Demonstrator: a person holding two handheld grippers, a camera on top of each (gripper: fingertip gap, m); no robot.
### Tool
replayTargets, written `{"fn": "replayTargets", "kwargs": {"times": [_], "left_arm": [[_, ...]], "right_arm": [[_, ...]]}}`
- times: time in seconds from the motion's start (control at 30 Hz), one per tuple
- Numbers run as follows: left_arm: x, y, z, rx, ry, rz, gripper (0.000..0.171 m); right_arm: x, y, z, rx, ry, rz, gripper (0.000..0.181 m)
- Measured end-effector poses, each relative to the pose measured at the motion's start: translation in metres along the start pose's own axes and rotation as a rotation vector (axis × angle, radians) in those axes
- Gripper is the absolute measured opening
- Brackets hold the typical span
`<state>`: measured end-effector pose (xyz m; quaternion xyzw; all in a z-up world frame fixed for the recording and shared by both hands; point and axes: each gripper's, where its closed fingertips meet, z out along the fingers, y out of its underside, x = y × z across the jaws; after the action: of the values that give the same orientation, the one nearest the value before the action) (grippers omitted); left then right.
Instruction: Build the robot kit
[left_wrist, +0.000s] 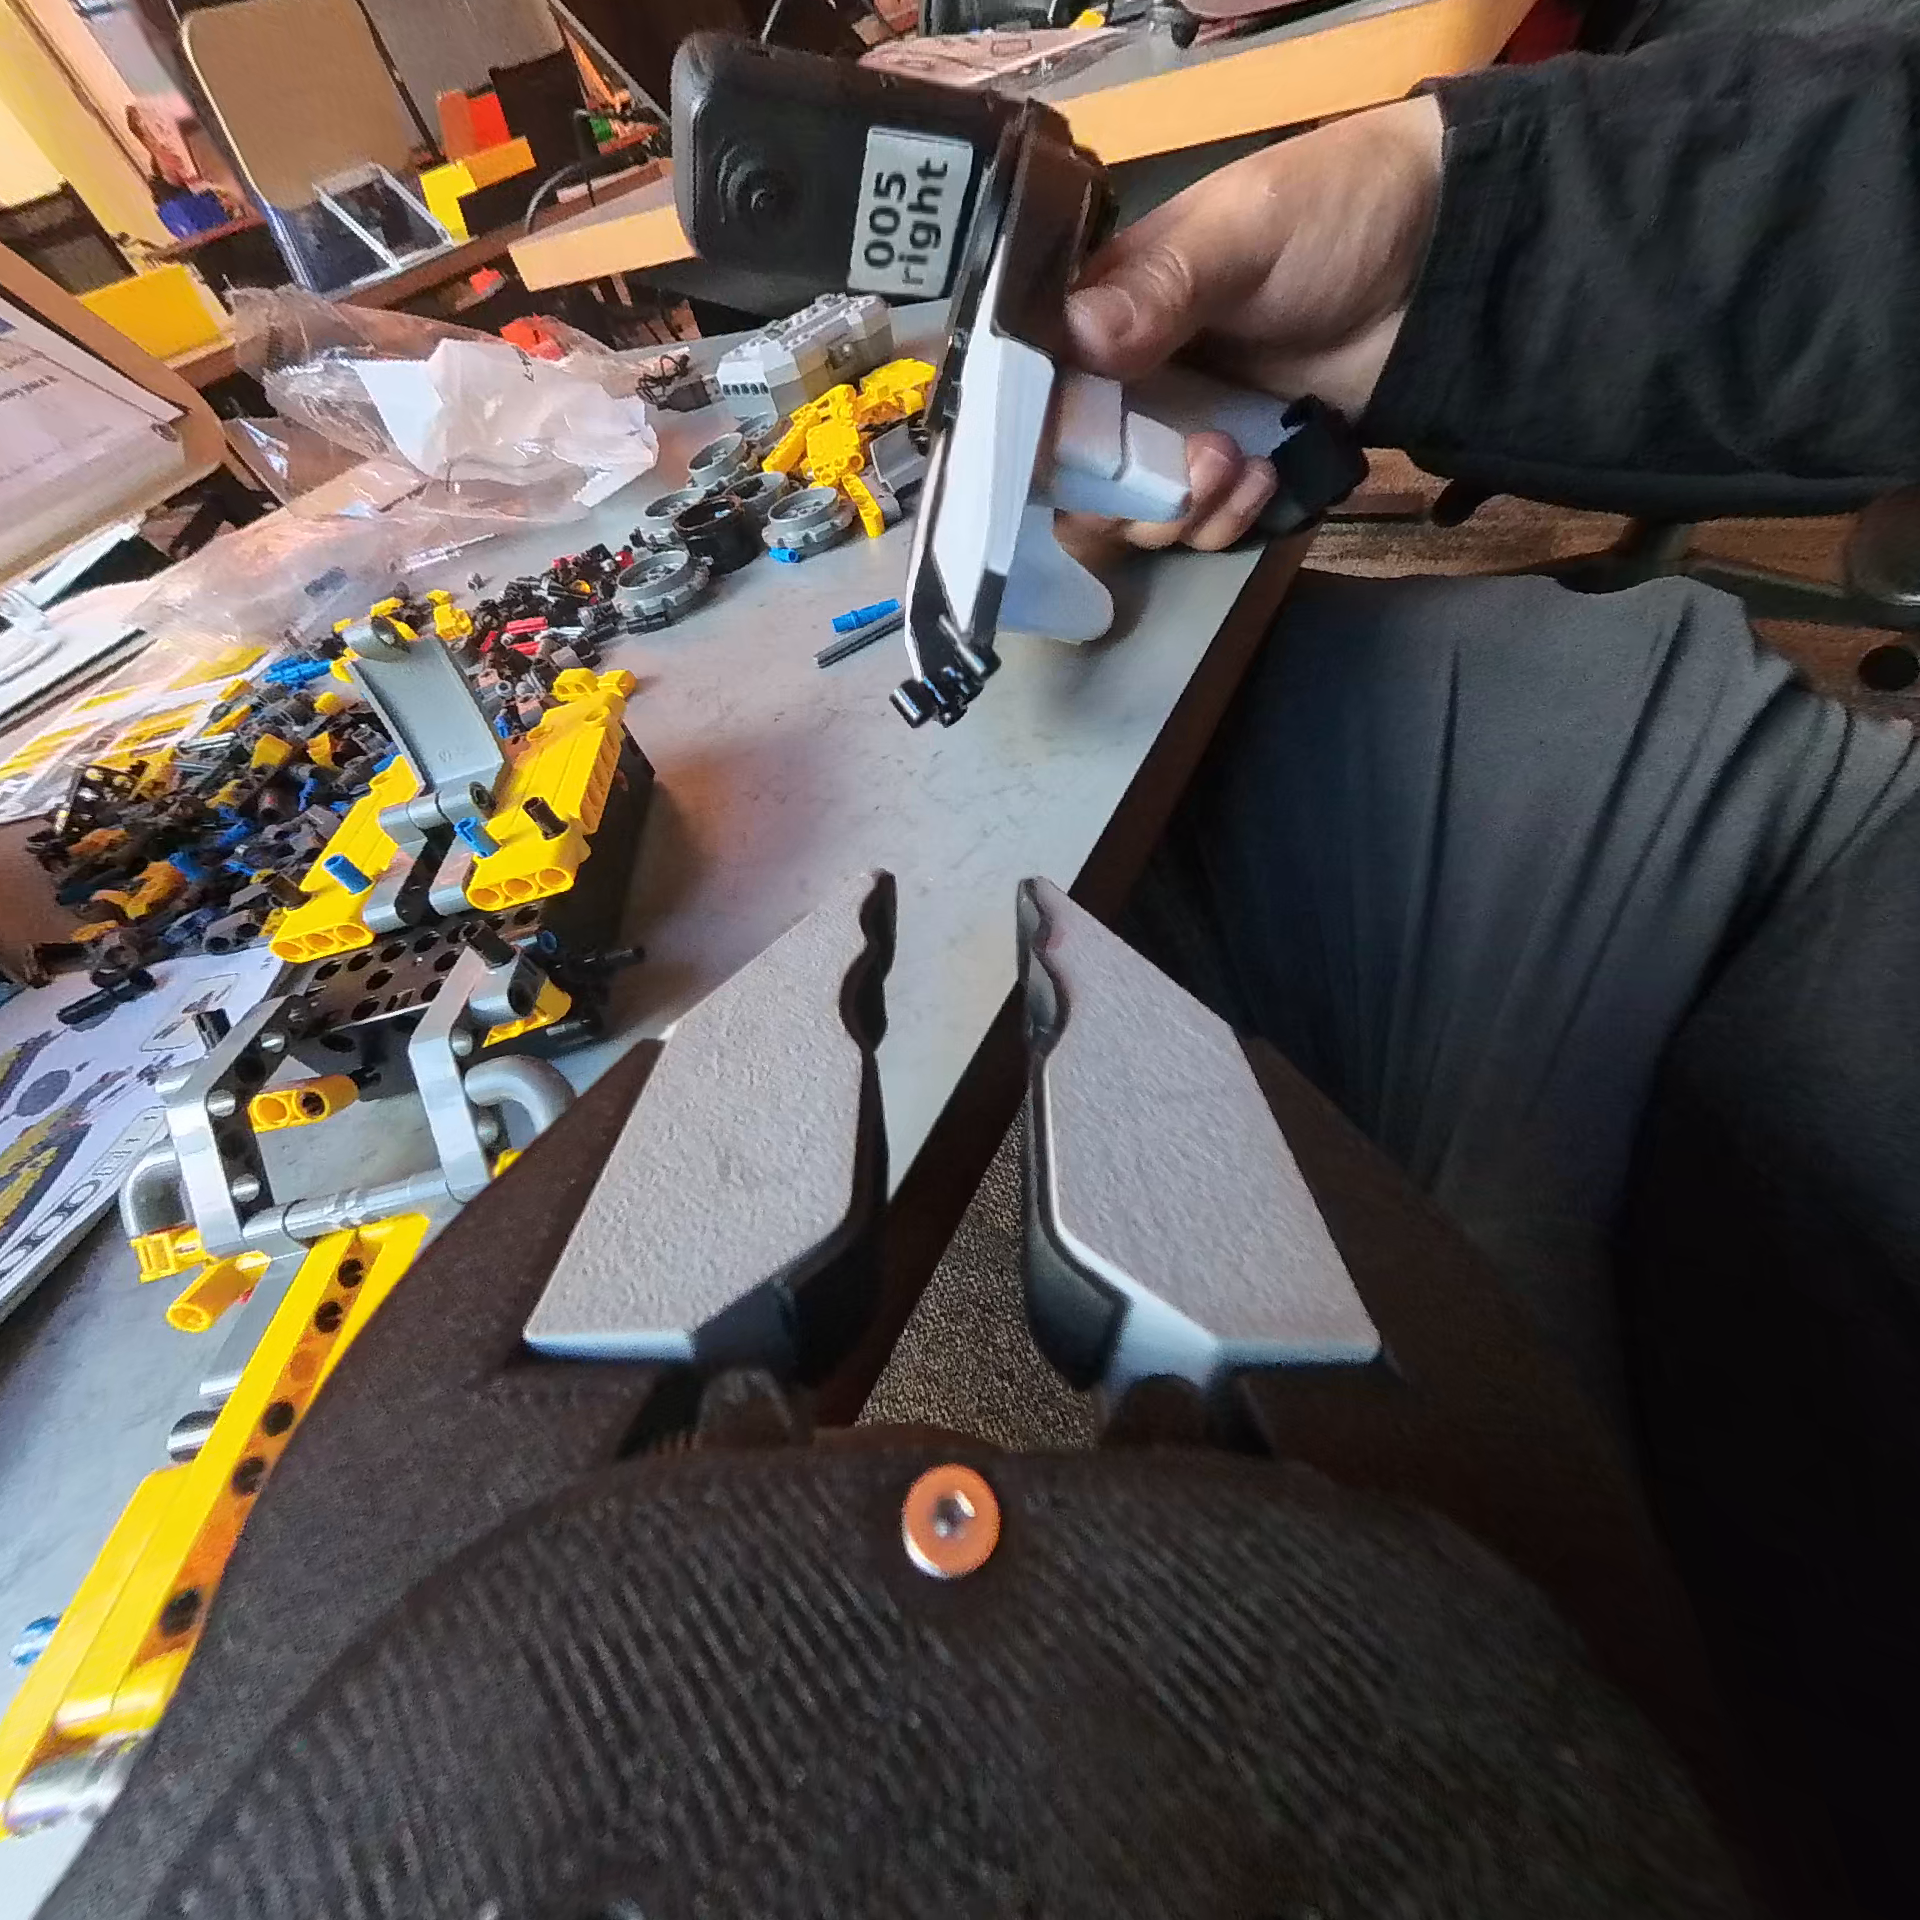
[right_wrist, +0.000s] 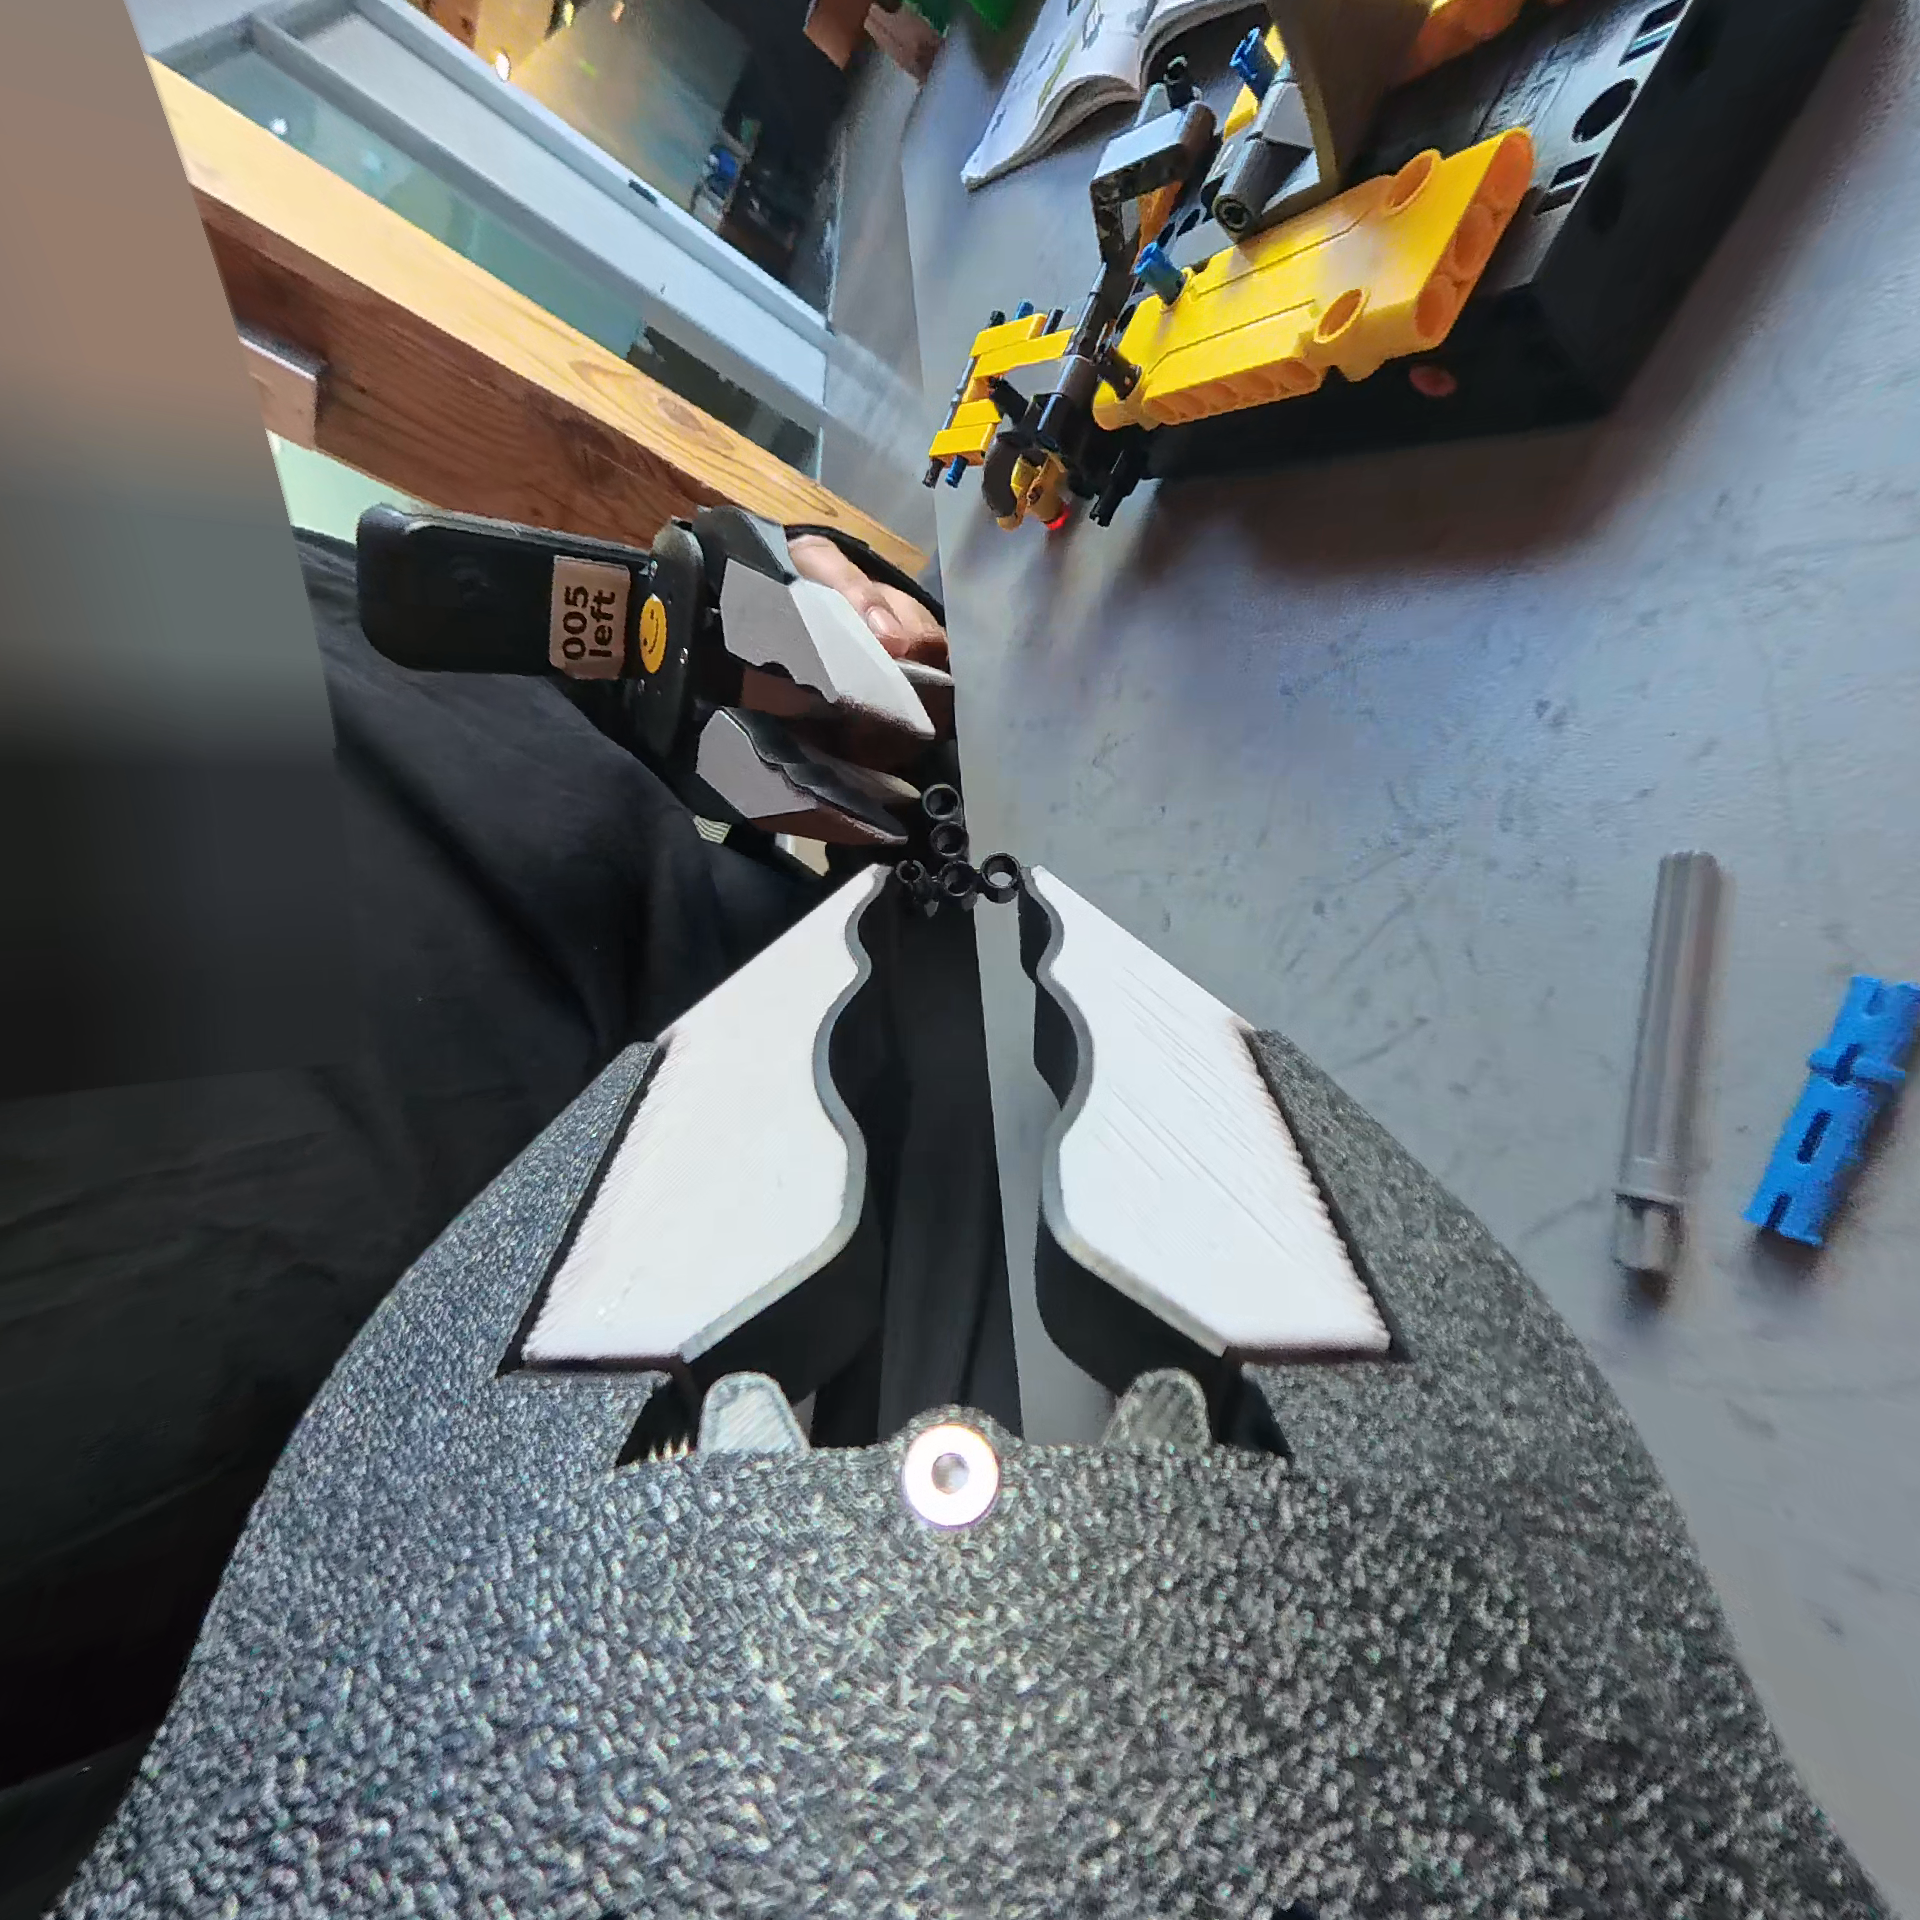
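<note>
The right hand-held gripper (right_wrist: 953, 896) is clamped on a small black connector piece (right_wrist: 995, 875) with round holes, held in the air at the tabletop's (right_wrist: 1299, 831) near edge. The left hand-held gripper (left_wrist: 956, 904) sits just beside it with its fingers apart and nothing between them. On the tabletop near the right gripper lie a grey axle (right_wrist: 1662, 1060) and a blue pin (right_wrist: 1839, 1112). Farther out stands a yellow and black brick assembly (left_wrist: 468, 883), with a pile of loose parts (left_wrist: 208, 769), an instruction booklet (left_wrist: 62, 1122) and plastic bags (left_wrist: 447, 416) behind it.
</note>
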<state>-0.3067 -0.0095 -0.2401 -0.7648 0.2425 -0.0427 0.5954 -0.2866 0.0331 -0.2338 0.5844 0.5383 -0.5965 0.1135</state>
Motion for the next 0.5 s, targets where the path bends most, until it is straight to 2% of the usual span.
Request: {"fn": "replayTargets", "kwargs": {"times": [0.27, 0.4, 0.5], "left_arm": [[-0.001, -0.005, -0.001, 0.013, -0.006, -0.006, 0.020], [-0.009, -0.022, -0.001, 0.046, -0.041, -0.005, 0.022], [-0.013, -0.027, 0.000, 0.041, -0.072, 0.064, 0.023]], "right_arm": [[-0.003, 0.000, 0.001, 0.001, -0.021, 0.002, 0.024], [-0.020, 0.002, 0.014, -0.028, -0.012, -0.201, 0.023], [-0.023, 0.005, 0.024, -0.071, 0.042, -0.311, 0.024]]}}
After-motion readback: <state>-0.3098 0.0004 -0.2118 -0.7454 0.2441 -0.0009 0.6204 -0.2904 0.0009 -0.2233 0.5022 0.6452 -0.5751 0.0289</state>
